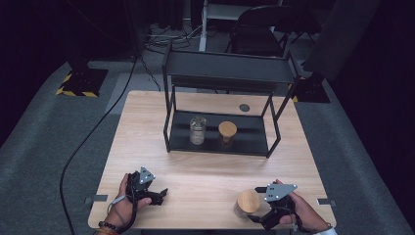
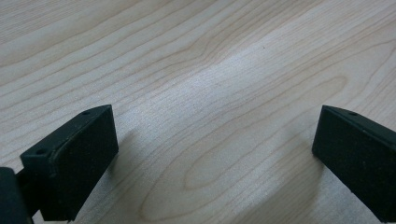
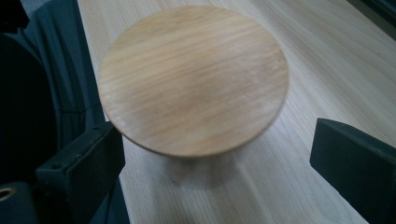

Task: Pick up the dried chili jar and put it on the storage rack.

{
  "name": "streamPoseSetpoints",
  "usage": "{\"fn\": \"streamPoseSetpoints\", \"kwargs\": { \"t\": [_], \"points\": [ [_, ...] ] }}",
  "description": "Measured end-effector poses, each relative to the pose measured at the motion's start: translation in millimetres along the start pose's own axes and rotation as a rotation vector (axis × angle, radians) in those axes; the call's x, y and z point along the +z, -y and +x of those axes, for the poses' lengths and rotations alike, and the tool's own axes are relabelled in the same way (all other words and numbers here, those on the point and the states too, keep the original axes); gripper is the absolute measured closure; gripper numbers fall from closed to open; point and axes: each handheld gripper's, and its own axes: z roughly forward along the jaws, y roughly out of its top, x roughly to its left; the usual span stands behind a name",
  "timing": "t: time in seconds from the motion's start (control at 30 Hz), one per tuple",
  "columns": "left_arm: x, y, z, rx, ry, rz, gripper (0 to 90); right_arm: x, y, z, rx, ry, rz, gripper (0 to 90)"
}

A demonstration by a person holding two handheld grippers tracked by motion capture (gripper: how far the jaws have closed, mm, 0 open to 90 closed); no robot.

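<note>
There were three glass jars: two with wooden lids (image 1: 248, 201) (image 1: 227, 129), one lidless (image 1: 197, 129); one black shelf rack (image 1: 221, 141); two grippers (image 1: 161, 194) (image 1: 255, 204).

Jar with wooden lid (image 1: 247, 203): small clear glass body, round flat light-wood lid, wider than the glass below it. Lid on, seated level. Jar stands upright on the bench (image 1: 205, 171), near the front edge, right of centre. In the right gripper view the lid (image 3: 194, 79) shows its grain running across the top, with the glass body just visible under its overhang. Contents not readable.
</note>
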Motion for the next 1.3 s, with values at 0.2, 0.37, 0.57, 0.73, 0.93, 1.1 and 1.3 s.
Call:
{"fn": "streamPoseSetpoints", "kwargs": {
  "t": [0.2, 0.37, 0.57, 0.73, 0.93, 1.1, 1.3],
  "points": [
    [0.0, 0.0, 0.0, 0.000, 0.000, 0.000, 0.0, 7.9, -2.6, 1.2, 0.023, -0.018, -0.005, 4.5],
    [0.0, 0.0, 0.0, 0.000, 0.000, 0.000, 0.0, 11.2, -4.7, 2.4, 0.042, -0.008, -0.020, 5.6],
    [-0.1, 0.0, 0.0, 0.000, 0.000, 0.001, 0.0, 15.0, -8.6, 5.7, 0.036, 0.045, -0.027, 7.9],
    [0.0, 0.0, 0.0, 0.000, 0.001, 0.000, 0.0, 18.3, -9.4, 5.7, 0.047, 0.044, -0.027, 10.9],
    [0.1, 0.0, 0.1, 0.001, 0.001, 0.000, 0.0, 18.6, -9.8, 7.1, 0.033, 0.031, -0.030, 16.6],
    [0.1, 0.0, 0.1, 0.001, 0.001, 0.000, 0.0, 18.6, -11.1, 7.9, 0.019, 0.029, -0.030, 20.3],
    [0.2, -0.2, 0.1, 0.002, 0.000, -0.001, 0.0, 18.8, -11.9, 9.2, 0.002, 0.023, -0.024, 24.6]
  ]
}}
